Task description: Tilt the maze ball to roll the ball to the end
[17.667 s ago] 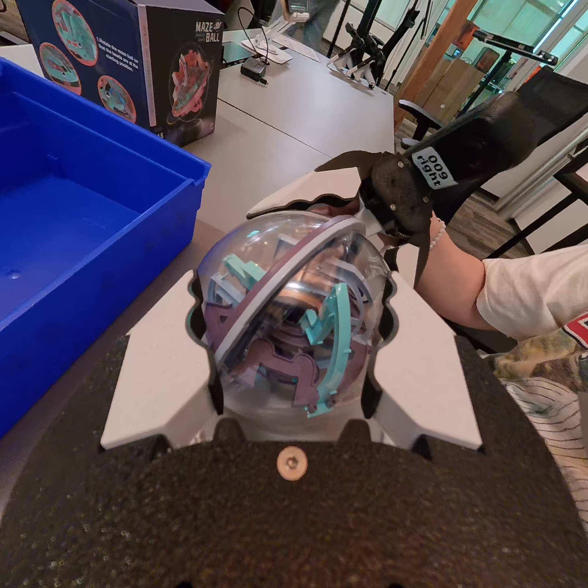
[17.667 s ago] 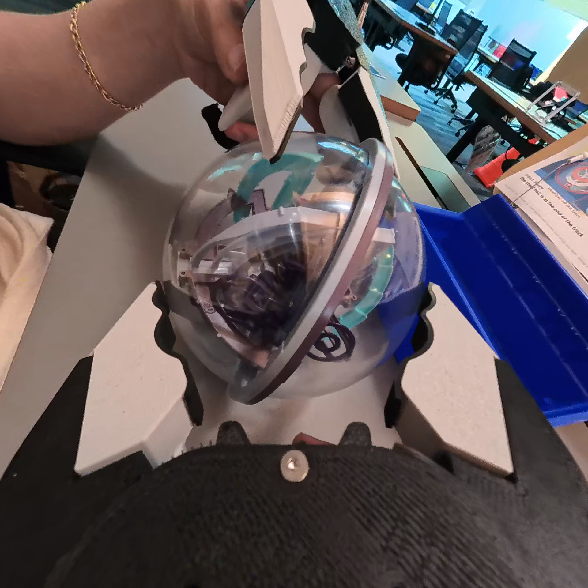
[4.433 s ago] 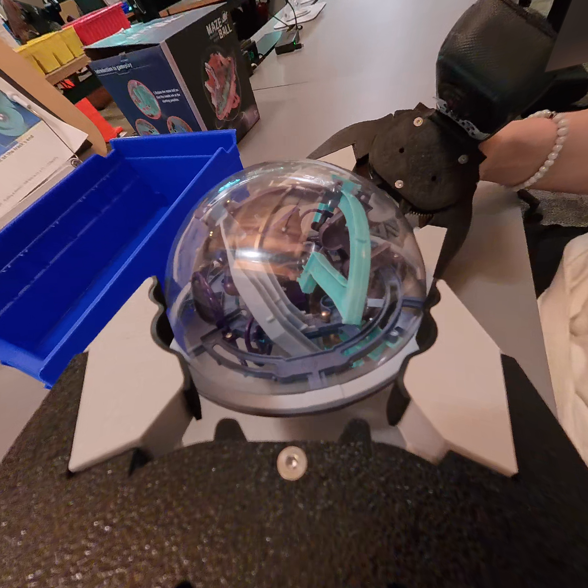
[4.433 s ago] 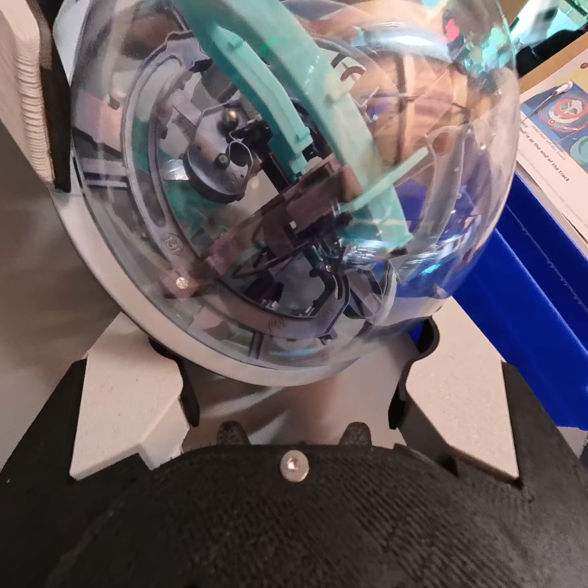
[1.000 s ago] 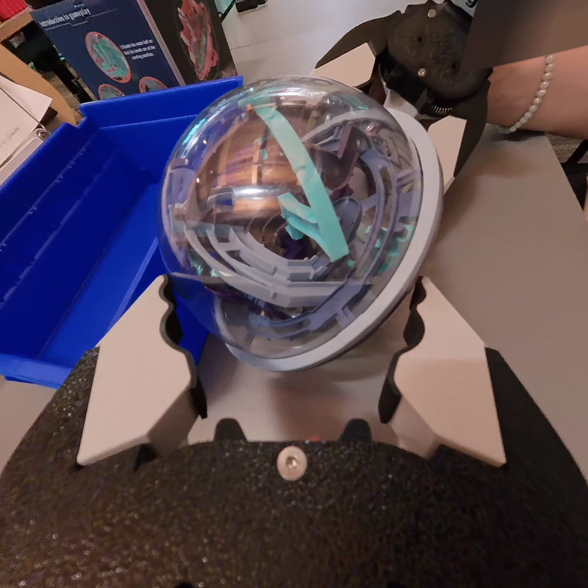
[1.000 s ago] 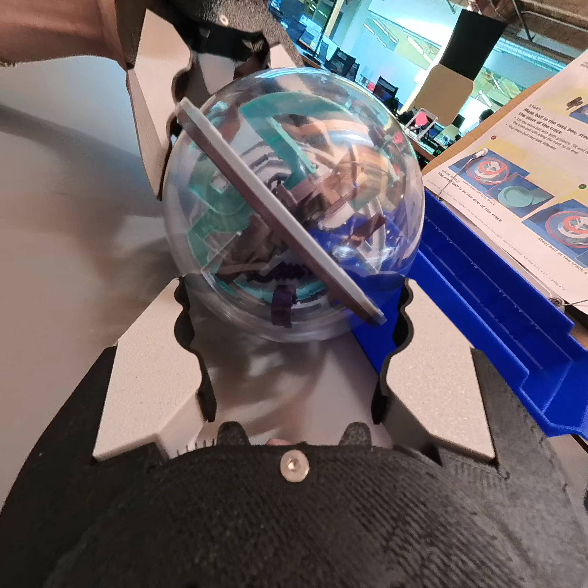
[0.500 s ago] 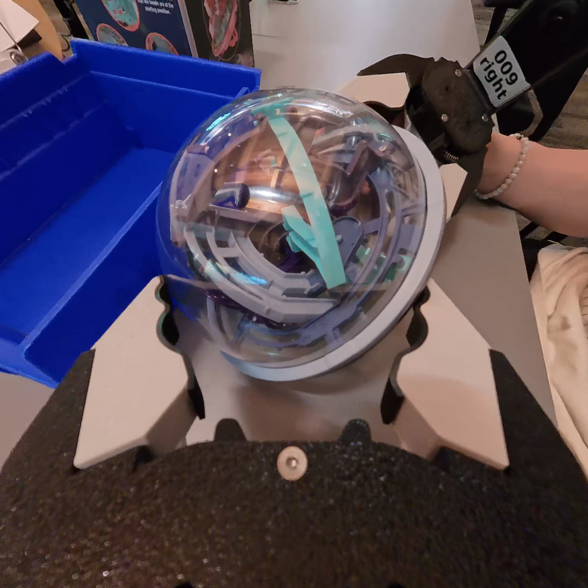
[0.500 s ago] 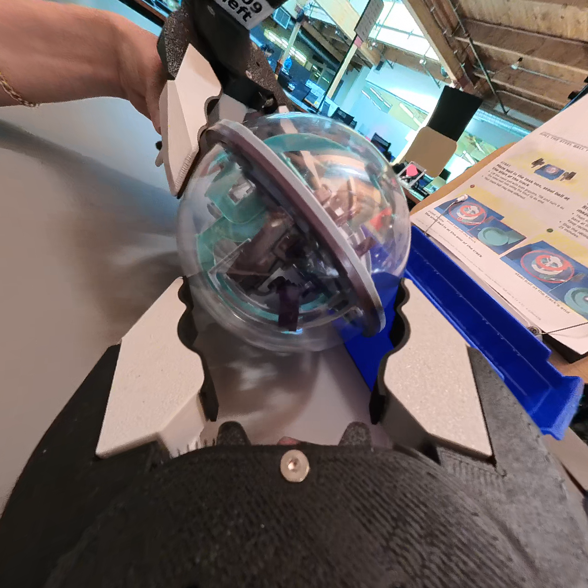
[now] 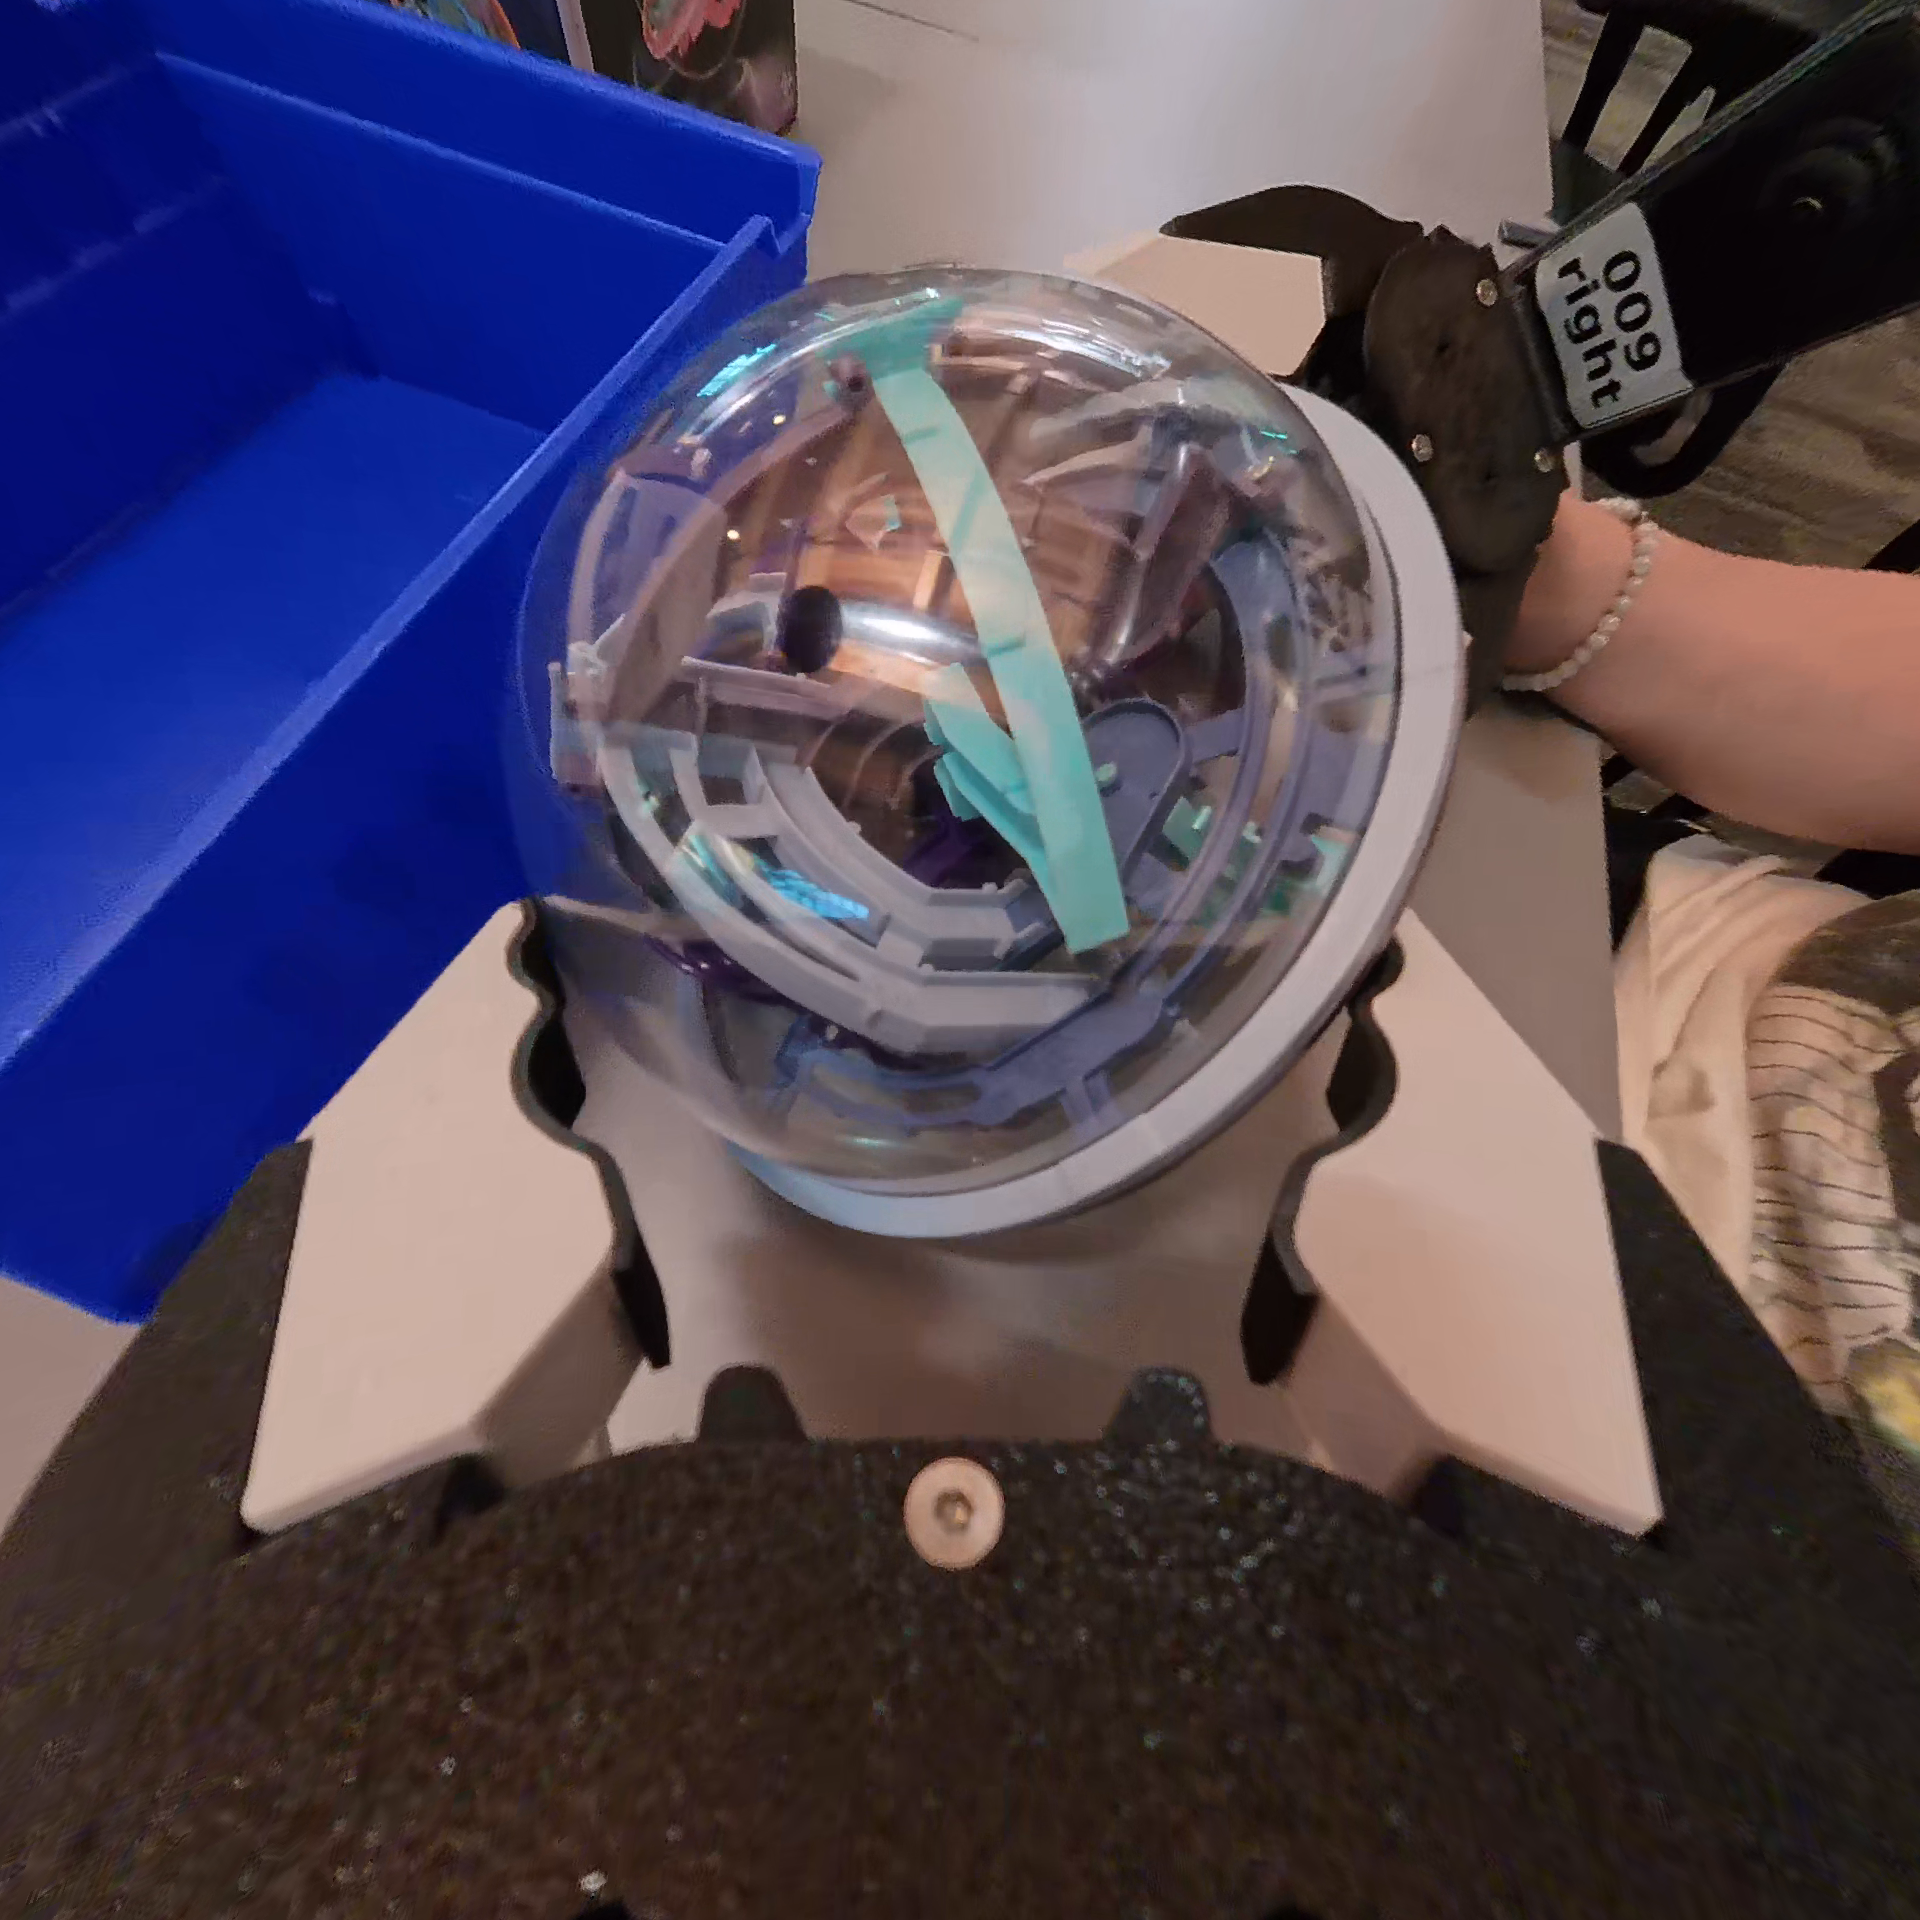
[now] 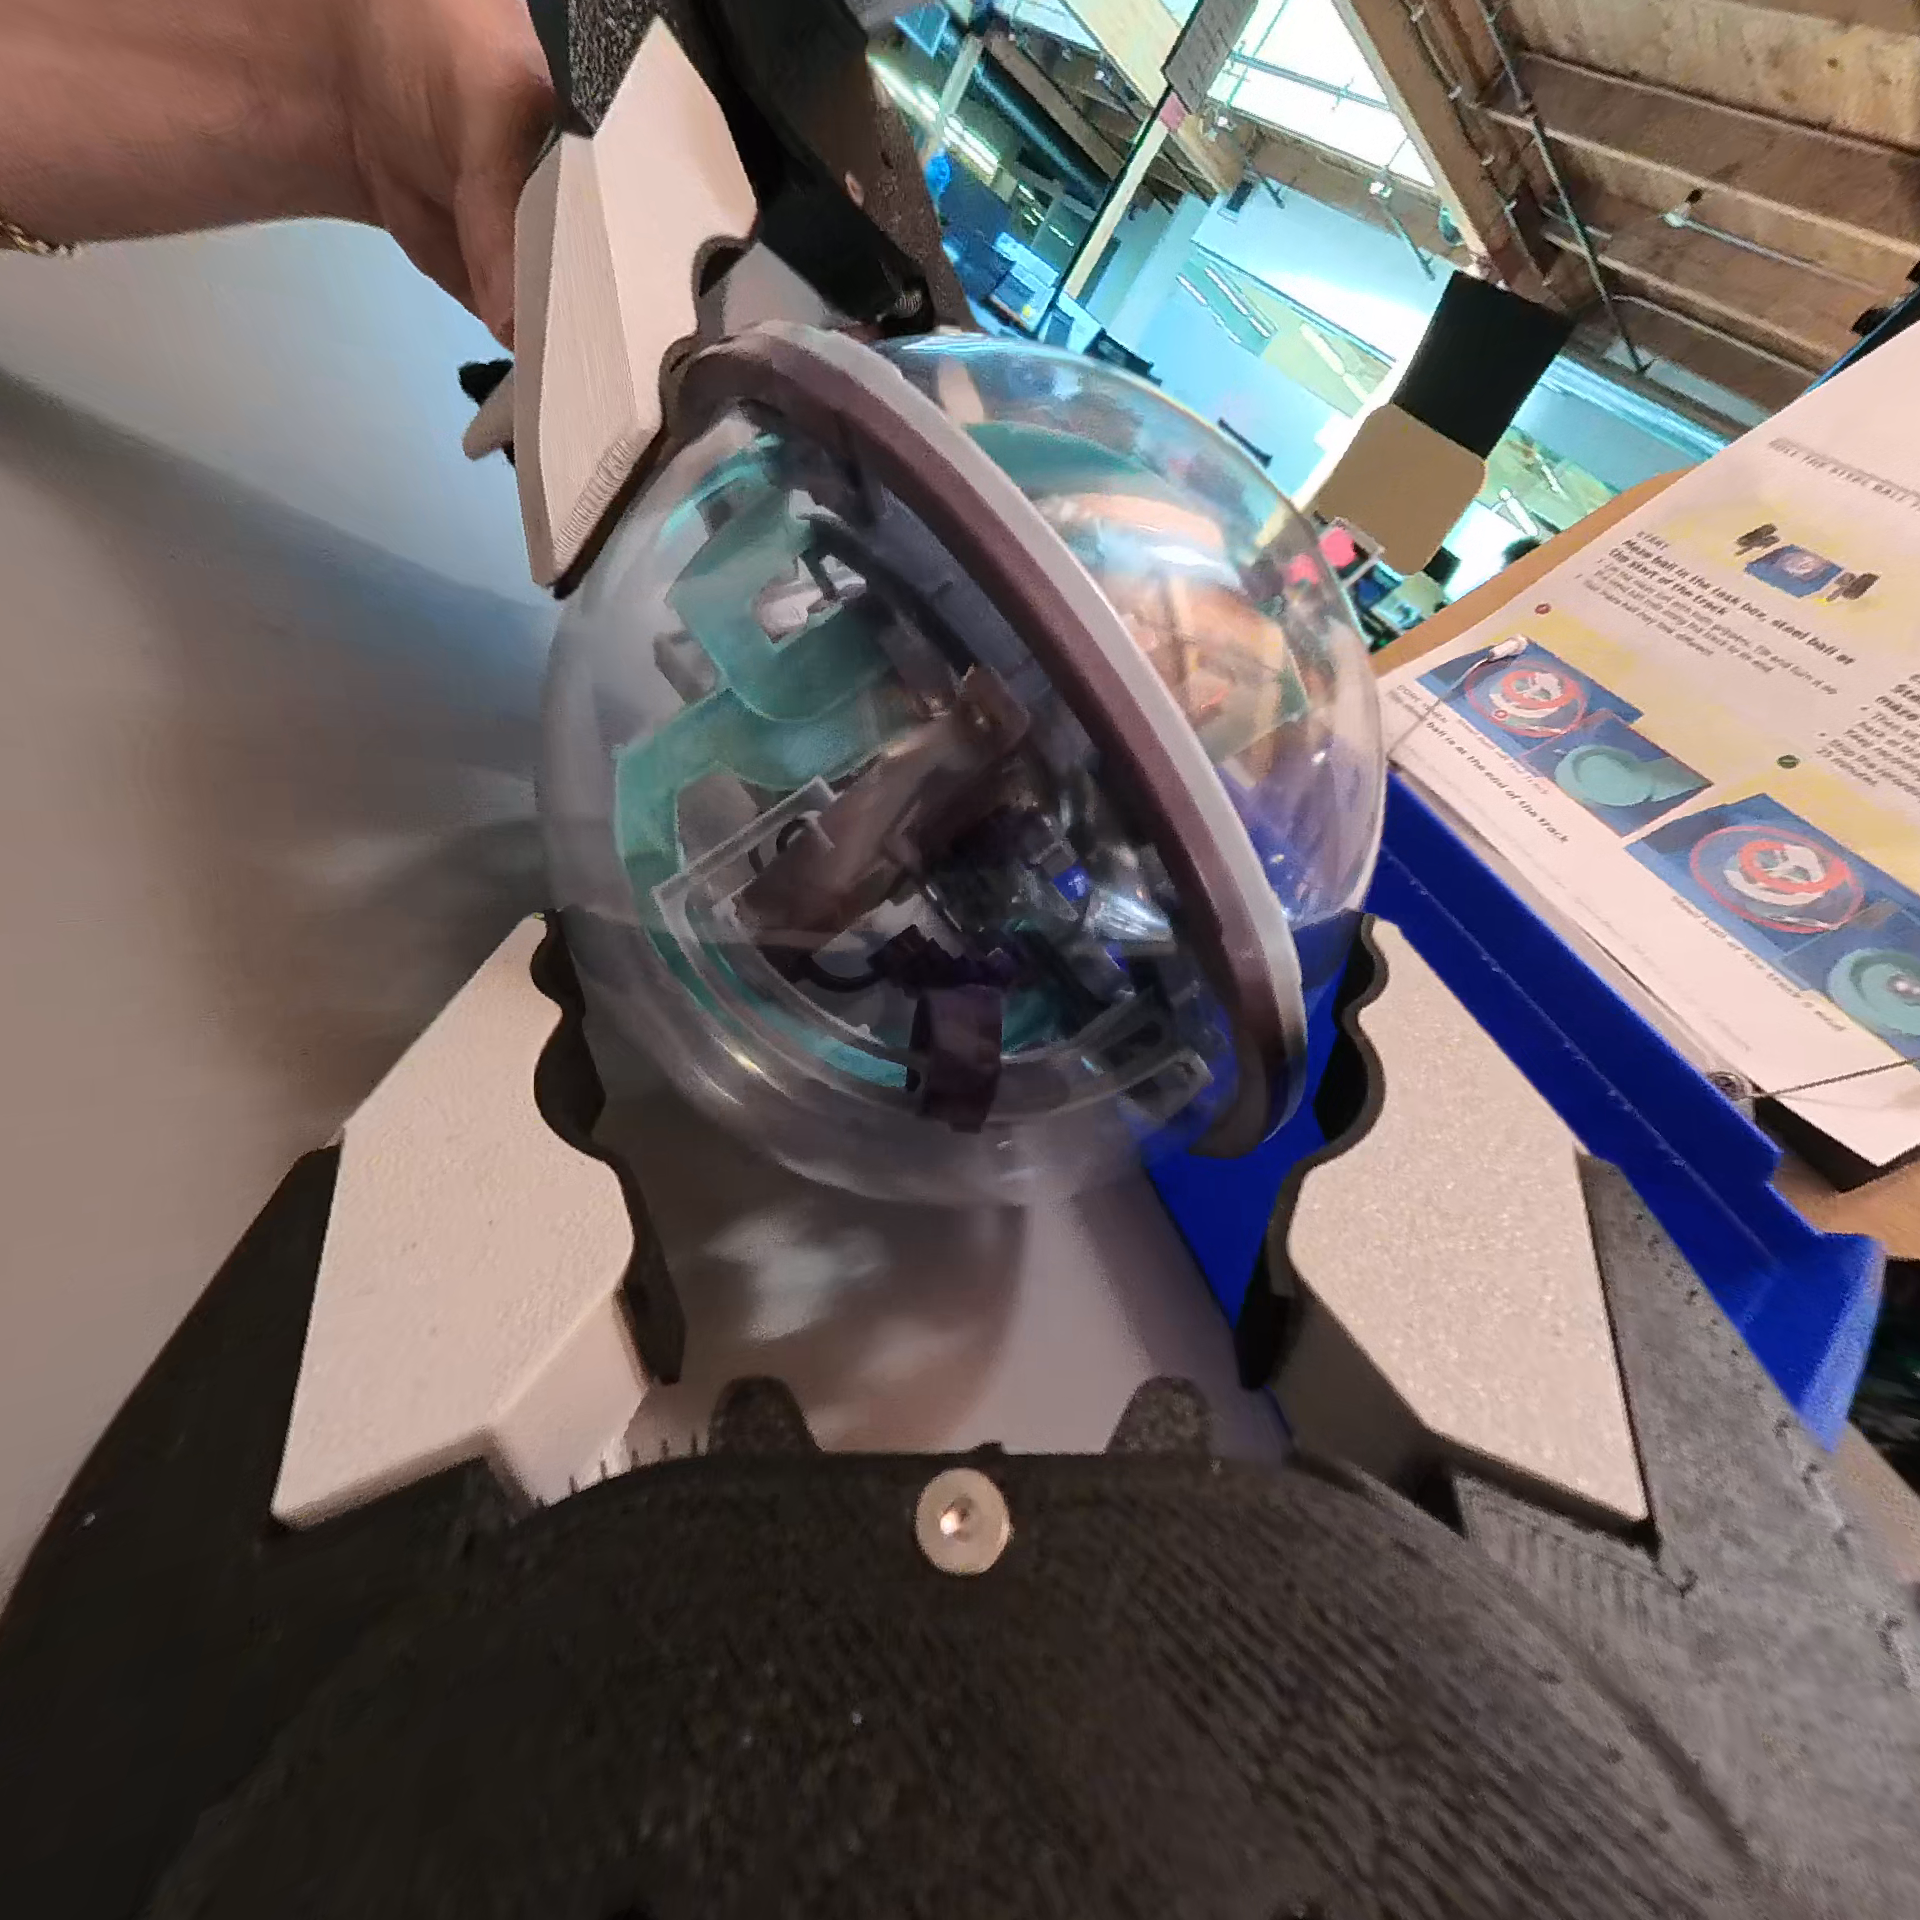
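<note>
Since a second ago you've tipped the maze ball (image 9: pixel 987 748) further; both grippers, left gripper (image 9: pixel 951 997) and right gripper (image 10: pixel 951 1039), stay clamped on it, just beside the blue bin (image 9: pixel 260 582).

Two close wrist views, opposite sides, both sharing the maze ball (image 9: pixel 987 748), blue bin (image 10: pixel 1558 1091)
</note>
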### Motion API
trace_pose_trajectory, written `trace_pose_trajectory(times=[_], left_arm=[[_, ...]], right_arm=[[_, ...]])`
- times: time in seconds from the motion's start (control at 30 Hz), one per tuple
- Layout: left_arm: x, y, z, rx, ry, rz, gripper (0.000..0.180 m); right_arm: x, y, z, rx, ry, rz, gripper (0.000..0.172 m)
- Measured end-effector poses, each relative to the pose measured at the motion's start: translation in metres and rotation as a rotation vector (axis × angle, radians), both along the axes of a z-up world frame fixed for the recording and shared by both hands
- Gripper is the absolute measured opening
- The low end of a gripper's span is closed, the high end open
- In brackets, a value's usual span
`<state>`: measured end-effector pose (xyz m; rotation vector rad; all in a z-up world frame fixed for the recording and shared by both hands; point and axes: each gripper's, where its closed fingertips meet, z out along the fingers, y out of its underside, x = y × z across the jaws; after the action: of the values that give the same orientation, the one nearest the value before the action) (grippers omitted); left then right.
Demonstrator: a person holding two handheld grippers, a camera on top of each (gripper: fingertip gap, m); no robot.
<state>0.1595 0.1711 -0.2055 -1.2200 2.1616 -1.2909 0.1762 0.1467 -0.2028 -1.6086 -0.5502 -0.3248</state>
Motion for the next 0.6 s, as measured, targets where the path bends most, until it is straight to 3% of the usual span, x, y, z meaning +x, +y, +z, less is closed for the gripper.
trace_pose_trajectory(times=[0.43,0.6], left_arm=[[0.01,-0.006,0.001,-0.068,0.048,0.01,0.144],[0.009,-0.007,-0.012,0.075,0.023,-0.059,0.145]], right_arm=[[0.01,-0.006,0.0,-0.046,0.096,-0.006,0.139],[0.013,-0.011,0.0,-0.067,0.157,0.0,0.139]])
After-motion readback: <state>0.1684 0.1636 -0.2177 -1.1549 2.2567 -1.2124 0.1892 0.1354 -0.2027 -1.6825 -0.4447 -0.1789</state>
